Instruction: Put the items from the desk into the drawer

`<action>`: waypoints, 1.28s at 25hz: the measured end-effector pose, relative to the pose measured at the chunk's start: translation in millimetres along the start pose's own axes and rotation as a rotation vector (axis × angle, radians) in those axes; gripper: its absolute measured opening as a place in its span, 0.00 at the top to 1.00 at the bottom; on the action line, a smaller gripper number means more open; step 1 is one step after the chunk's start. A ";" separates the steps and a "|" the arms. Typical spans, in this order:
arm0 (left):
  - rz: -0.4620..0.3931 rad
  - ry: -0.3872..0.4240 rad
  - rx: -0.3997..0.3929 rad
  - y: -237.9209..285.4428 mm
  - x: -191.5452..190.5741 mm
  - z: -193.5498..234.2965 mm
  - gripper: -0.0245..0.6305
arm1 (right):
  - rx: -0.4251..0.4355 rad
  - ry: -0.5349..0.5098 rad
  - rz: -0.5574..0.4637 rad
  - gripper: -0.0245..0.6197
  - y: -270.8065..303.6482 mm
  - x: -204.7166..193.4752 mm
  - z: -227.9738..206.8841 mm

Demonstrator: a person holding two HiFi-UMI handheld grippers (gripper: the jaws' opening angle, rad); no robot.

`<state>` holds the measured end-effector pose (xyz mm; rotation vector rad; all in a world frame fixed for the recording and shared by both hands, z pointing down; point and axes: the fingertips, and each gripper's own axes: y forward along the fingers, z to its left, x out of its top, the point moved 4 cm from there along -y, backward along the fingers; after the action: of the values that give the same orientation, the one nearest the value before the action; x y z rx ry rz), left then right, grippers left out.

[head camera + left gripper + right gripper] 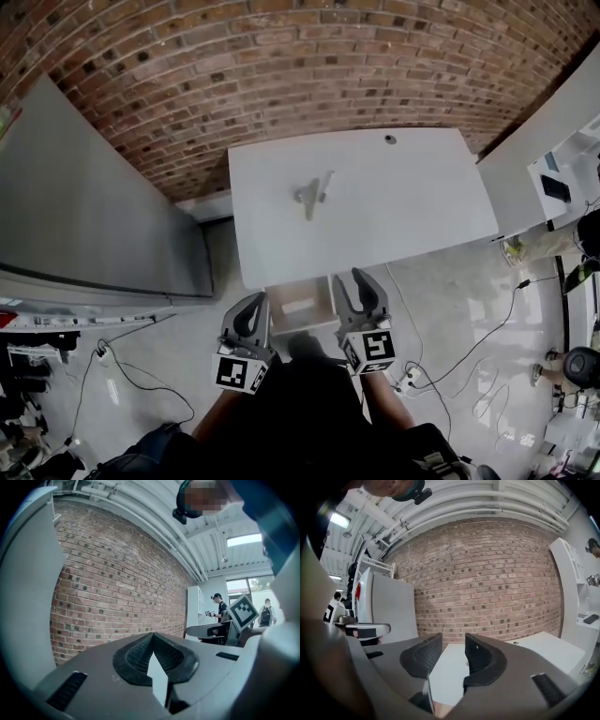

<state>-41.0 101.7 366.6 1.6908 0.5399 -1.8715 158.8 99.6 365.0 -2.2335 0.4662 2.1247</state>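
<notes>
On the white rectangular worktop against the red brick wall, a small pale-grey item with a slim stem lies alone, at about nine o'clock of the middle. A white drawer, seemingly open, sits at the six o'clock edge. The left gripper is clenched and empty. The right gripper is released, with nothing between its jaws. The item looks light and stiff, probably best pinched across the stem; its kind cannot be made out.

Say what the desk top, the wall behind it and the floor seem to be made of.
Desk top: smooth matt white, probably laminate board; no grain shows. Wall: red-brown brick, rough, with pale mortar lines. Floor: glossy pale tile or polished stone, judging by its sheen and faint veining.
</notes>
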 end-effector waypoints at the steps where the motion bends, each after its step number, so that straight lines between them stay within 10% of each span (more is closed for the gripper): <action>1: 0.003 0.002 -0.004 3.5 0.4 -0.6 0.96 | -0.001 0.005 0.003 0.74 3.8 -0.9 -3.0; 32: 0.069 -0.051 -0.167 166.4 -1.5 134.7 0.96 | -0.197 0.058 0.234 0.75 227.1 -57.4 -75.6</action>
<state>-37.7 -110.3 396.6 1.5305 0.5928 -1.7641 178.4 -122.7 469.0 -2.4624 0.5708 2.3145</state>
